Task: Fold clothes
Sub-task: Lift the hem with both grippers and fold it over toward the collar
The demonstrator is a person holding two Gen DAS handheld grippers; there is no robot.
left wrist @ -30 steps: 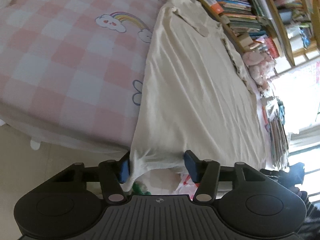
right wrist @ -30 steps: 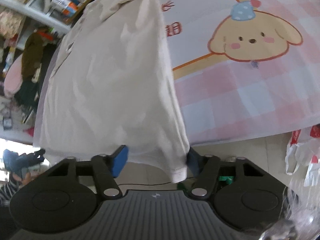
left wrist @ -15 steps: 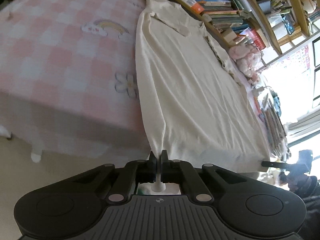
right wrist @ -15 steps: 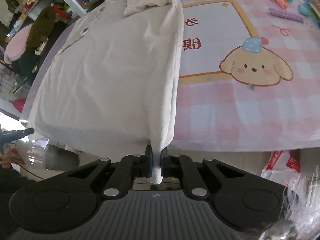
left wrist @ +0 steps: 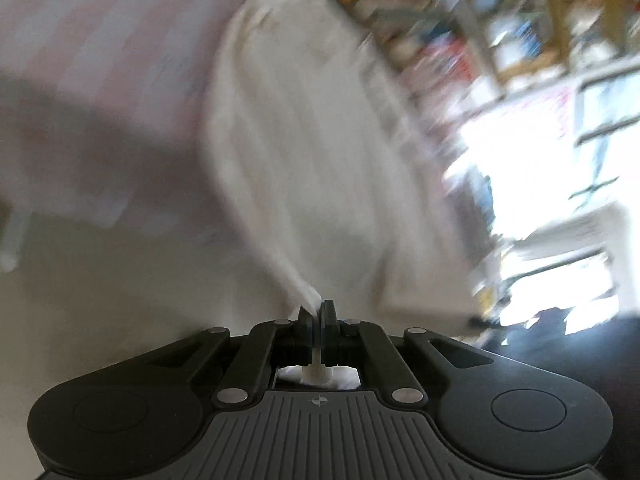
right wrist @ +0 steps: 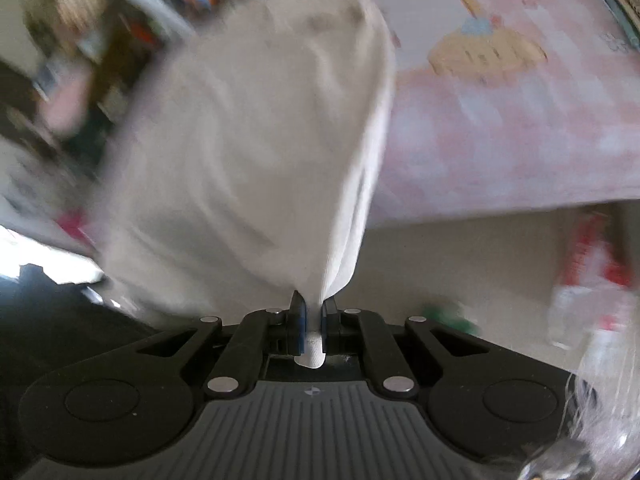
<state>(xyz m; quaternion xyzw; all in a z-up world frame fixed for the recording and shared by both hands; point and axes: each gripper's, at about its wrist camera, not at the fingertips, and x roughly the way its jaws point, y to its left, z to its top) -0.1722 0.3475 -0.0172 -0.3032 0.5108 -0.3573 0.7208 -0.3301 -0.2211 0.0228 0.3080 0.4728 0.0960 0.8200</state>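
A cream garment (left wrist: 304,152) lies stretched along the far edge of a table with a pink checked cloth (left wrist: 100,40). My left gripper (left wrist: 317,312) is shut on one bottom corner of the garment, off the table's near edge. My right gripper (right wrist: 313,306) is shut on the other bottom corner of the garment (right wrist: 256,140), which rises from the jaws in loose folds. Both views are motion-blurred.
A bookshelf (left wrist: 460,28) full of books stands behind the table, next to a bright window (left wrist: 540,200). The cloth shows a cartoon dog print (right wrist: 484,56) in the right wrist view. A red and white plastic bag (right wrist: 588,272) lies on the floor at right.
Both grippers closed on the garment's bottom corners about half a second ago. Since then both have moved fast with the fabric, lifting the hem off the table edge; both views are now blurred.
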